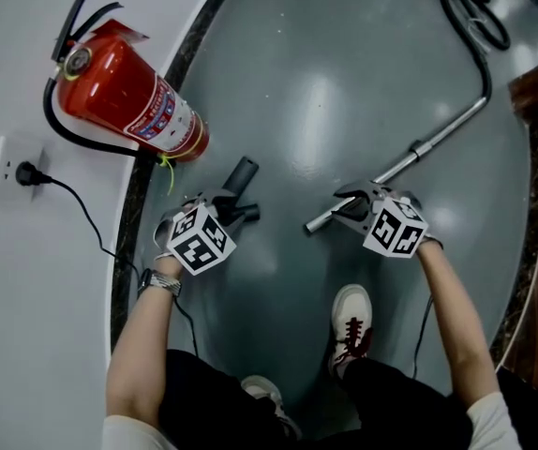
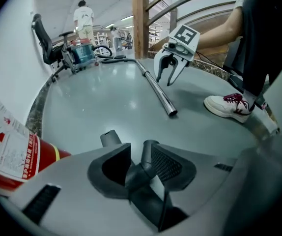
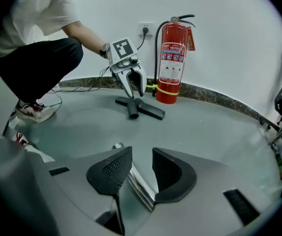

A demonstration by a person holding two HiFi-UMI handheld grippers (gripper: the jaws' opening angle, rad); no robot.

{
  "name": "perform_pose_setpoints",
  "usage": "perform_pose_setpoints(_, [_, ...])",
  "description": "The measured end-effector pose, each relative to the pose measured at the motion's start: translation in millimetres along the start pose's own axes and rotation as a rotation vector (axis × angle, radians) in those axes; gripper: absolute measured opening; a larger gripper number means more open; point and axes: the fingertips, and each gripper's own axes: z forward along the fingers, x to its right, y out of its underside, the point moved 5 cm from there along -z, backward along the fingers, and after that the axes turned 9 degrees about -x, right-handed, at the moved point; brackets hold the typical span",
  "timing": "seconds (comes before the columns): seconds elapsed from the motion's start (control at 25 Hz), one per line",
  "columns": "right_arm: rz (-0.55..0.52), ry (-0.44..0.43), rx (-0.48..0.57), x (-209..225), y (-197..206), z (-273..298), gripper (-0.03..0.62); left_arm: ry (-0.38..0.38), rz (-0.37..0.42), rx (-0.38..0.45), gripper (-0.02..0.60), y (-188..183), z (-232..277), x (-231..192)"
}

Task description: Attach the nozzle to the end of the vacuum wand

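Jaws spread on both: left gripper (image 2: 138, 150) straddles the nozzle (image 3: 140, 108) just beside the fire extinguisher (image 3: 173, 58), right gripper (image 3: 141, 157) straddles the wand (image 2: 156, 91) farther off (neither pinched yet), so I'd seat both squarely before closing.

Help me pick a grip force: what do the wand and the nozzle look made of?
The wand looks like polished metal, probably chromed or stainless steel: bright silver with mirror-like highlights. The nozzle looks like matte black moulded plastic: dull, even surface, no shine; hard or rubbery cannot be told.
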Motion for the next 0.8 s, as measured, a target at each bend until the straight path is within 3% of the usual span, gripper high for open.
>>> perform_pose_setpoints(0.12, [-0.077,-0.045,-0.075,-4,8,11,0.143,0.042,0.056,-0.032,0.147,-1,12,12])
perform_pose_setpoints(0.44, [-0.268,-0.127,-0.24,-12,22,34,0.184,0.092,0.101,-0.116,0.182,7,37,19])
perform_pose_setpoints(0.64, [-0.32,-0.164,-0.304,-10,33,39,0.189,0.095,0.163,-0.183,0.195,11,46,21])
perform_pose_setpoints(0.8, [-0.34,-0.156,-0.32,-8,36,44,0.189,0.114,0.168,-0.208,0.196,9,53,24])
